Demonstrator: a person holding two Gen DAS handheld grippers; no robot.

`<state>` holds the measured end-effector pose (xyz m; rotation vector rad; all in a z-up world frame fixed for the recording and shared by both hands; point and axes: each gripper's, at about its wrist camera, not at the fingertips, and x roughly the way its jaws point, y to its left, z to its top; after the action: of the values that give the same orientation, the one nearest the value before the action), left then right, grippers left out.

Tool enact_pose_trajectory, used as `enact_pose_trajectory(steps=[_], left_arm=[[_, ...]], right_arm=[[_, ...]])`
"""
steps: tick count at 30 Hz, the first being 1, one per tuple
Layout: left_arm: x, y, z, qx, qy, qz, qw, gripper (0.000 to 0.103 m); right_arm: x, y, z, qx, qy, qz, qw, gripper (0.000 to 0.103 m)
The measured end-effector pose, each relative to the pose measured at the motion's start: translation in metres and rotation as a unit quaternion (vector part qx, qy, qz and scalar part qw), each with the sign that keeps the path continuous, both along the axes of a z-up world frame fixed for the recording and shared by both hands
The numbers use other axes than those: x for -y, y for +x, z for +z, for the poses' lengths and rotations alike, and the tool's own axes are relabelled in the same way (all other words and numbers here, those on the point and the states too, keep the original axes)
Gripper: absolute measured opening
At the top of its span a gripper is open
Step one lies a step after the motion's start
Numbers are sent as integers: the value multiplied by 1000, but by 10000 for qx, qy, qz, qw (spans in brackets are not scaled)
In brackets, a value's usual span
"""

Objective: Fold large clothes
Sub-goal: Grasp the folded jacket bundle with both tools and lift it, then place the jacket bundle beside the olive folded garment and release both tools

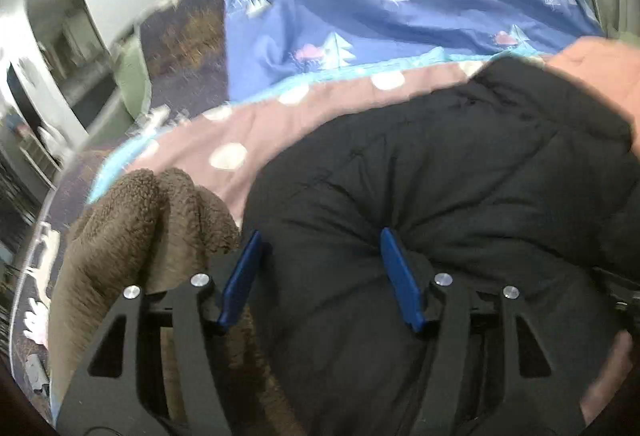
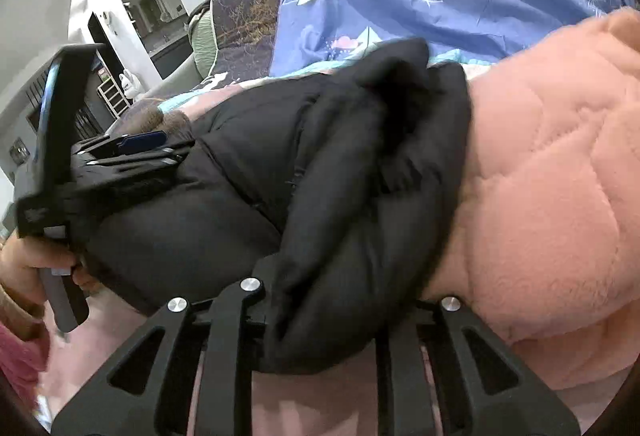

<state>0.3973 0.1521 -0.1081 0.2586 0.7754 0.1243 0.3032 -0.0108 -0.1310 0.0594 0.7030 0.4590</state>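
A black puffer jacket (image 1: 420, 175) lies bunched on the bed; it also shows in the right wrist view (image 2: 320, 163). My left gripper (image 1: 320, 268) has its blue pads (image 1: 400, 276) spread wide, with jacket fabric bulging between them. It also shows from the side in the right wrist view (image 2: 132, 147). My right gripper (image 2: 340, 300) is buried in a fold of the jacket. Its fingertips are hidden by the fabric.
A brown fleece garment (image 1: 132, 236) lies to the left of the jacket. A pink fleece garment (image 2: 552, 175) lies to its right. Under them is a pink dotted sheet (image 1: 280, 119), and behind is a blue tree-print duvet (image 1: 400, 7).
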Motion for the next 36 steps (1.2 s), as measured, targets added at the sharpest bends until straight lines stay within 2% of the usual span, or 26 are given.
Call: enact_pose_trajectory(steps=[1, 4, 5, 7, 8, 9, 11, 12, 15, 19, 23, 26, 29, 32, 36], left_arm=[[4, -4, -3, 93, 90, -47, 9999, 65], [14, -8, -5, 125, 461, -138, 9988, 66], [11, -12, -1, 99, 461, -106, 9988, 70], [8, -17, 7, 91, 434, -68, 9990, 78], [8, -23, 15, 141, 394, -101, 9991, 83], [6, -29, 20, 206, 357, -137, 9991, 84], [1, -48, 34, 383, 210, -196, 9989, 91], [1, -61, 41, 454, 82, -243, 9986, 93], [6, -112, 61, 731, -368, -486, 9955, 101], [21, -178, 77, 1064, -550, -699, 9903, 101], [46, -243, 87, 1108, -890, -757, 9869, 101], [66, -280, 95, 1223, -956, -817, 9845, 101], [87, -314, 105, 1372, -811, -886, 9832, 101], [102, -346, 117, 1532, -819, -900, 9807, 101], [111, -369, 124, 1555, -910, -778, 9806, 101]], right_arm=[[3, -4, 0, 50, -122, 0, 9999, 21], [3, -16, 2, -29, -232, 28, 9997, 37], [9, -20, 3, -128, -134, 12, 9998, 48], [20, -26, 4, -282, 270, 18, 9992, 56], [31, -37, 8, -291, 379, -95, 9988, 68], [33, -50, 12, -252, 468, -127, 9985, 70], [53, -89, 21, -134, 378, -339, 9986, 73], [57, -96, 24, -101, 303, -404, 9987, 73], [82, -138, 33, 158, -186, -820, 9963, 74], [101, -192, 46, 481, -319, -1168, 9915, 82], [101, -240, 61, 874, -401, -1392, 9856, 89], [97, -277, 71, 1111, -438, -1429, 9825, 93], [95, -310, 79, 1288, -544, -1546, 9780, 95], [97, -331, 85, 1400, -566, -1652, 9746, 97], [101, -351, 90, 1451, -571, -1788, 9715, 98]])
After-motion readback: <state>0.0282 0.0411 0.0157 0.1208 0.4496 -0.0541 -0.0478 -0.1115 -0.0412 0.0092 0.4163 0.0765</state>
